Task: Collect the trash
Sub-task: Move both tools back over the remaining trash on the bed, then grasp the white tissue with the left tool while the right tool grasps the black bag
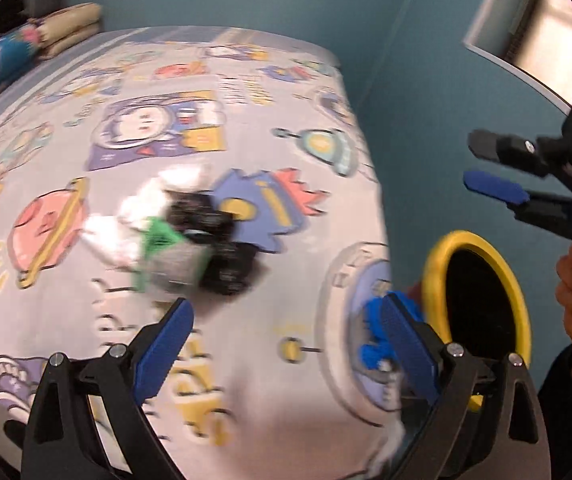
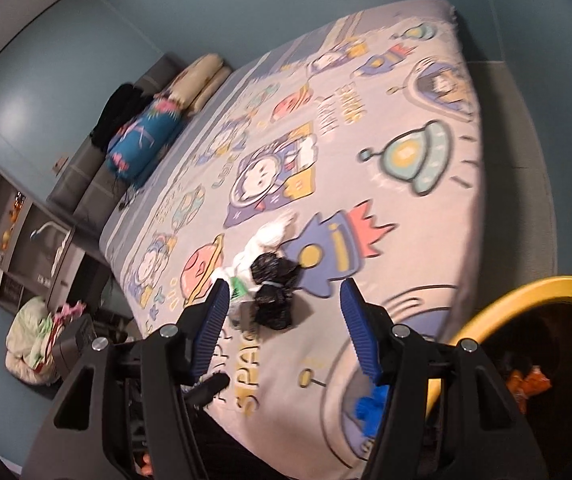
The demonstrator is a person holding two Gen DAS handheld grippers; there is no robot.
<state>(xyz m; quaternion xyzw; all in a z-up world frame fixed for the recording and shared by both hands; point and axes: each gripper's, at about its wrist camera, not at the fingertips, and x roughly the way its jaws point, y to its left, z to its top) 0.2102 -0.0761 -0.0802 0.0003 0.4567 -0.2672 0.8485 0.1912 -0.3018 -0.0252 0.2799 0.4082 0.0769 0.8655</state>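
Note:
A pile of trash lies on the bed: a crumpled black plastic bag, white crumpled paper and a green-and-grey wrapper. A blue crumpled piece lies near the bed's edge. A yellow-rimmed bin stands beside the bed with orange trash inside. My left gripper is open and empty, just short of the pile. My right gripper is open and empty above the bed; it also shows in the left wrist view.
The bed has a space-cartoon sheet. Pillows and a folded blanket lie at its head. A shelf unit and a laundry heap stand at the left. Blue walls surround the bed.

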